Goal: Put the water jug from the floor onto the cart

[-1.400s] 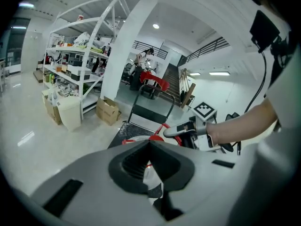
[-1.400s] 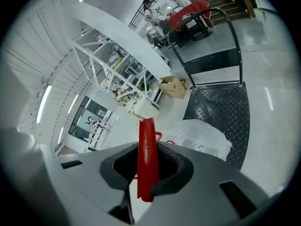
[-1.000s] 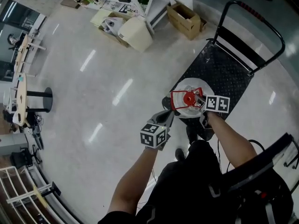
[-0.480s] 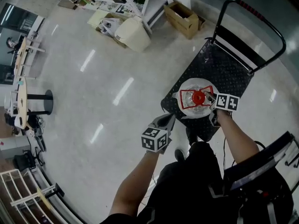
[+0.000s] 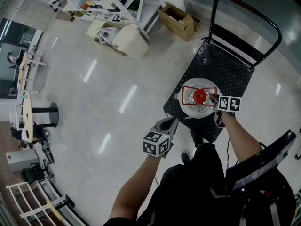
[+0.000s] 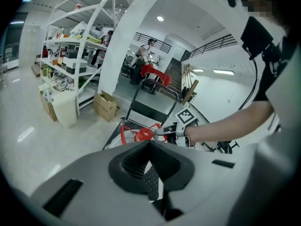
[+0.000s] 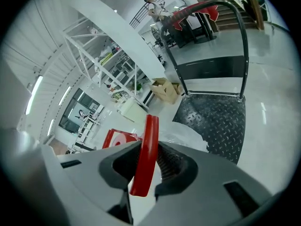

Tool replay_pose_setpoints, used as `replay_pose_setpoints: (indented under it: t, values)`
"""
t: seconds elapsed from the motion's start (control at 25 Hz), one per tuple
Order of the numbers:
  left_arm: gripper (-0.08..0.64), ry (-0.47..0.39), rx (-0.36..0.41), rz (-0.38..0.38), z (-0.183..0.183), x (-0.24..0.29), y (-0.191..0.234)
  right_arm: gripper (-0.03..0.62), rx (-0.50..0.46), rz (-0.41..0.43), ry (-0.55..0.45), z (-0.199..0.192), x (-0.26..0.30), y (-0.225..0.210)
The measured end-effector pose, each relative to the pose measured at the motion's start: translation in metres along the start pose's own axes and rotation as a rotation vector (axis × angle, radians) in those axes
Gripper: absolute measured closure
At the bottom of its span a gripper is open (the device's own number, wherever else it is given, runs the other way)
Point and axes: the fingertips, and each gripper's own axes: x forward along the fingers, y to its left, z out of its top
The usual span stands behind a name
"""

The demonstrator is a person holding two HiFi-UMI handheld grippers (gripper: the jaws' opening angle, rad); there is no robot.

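The water jug (image 5: 199,98) appears to rest on the cart (image 5: 225,69), so only release remains: the right gripper (image 5: 212,97) is opening its jaws around the red handle (image 7: 145,149), while the left gripper (image 5: 169,124) hangs closed and empty.

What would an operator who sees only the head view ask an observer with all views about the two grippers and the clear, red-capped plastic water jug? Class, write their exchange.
Operator: Is the right gripper gripping the jug?
Observer: Right gripper view: the right gripper's ribbed pads hold the jug's flat red plastic handle strip between them; the jaws are opening.
Operator: And the left gripper?
Observer: Left gripper view: its jaws are together, nothing between them.
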Motion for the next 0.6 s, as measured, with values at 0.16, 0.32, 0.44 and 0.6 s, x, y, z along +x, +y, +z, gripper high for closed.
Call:
replay_pose_setpoints:
  t: [0.16, 0.32, 0.44, 0.6]
  values:
    - [0.56, -0.014, 0.033, -0.002, 0.009, -0.007, -0.004, 0.497, -0.018, -0.026, -0.046, 0.006, -0.017, -0.003]
    - [0.56, -0.082, 0.056, -0.017, 0.034, -0.026, -0.017, 0.489, -0.043, -0.034, -0.135, 0.026, -0.049, 0.003]
    - [0.56, -0.14, 0.102, -0.053, 0.052, -0.036, -0.032, 0.489, -0.094, -0.057, -0.217, 0.04, -0.087, 0.017]
    - [0.56, -0.203, 0.165, -0.119, 0.067, -0.058, -0.056, 0.492, -0.128, -0.024, -0.345, 0.046, -0.148, 0.056]
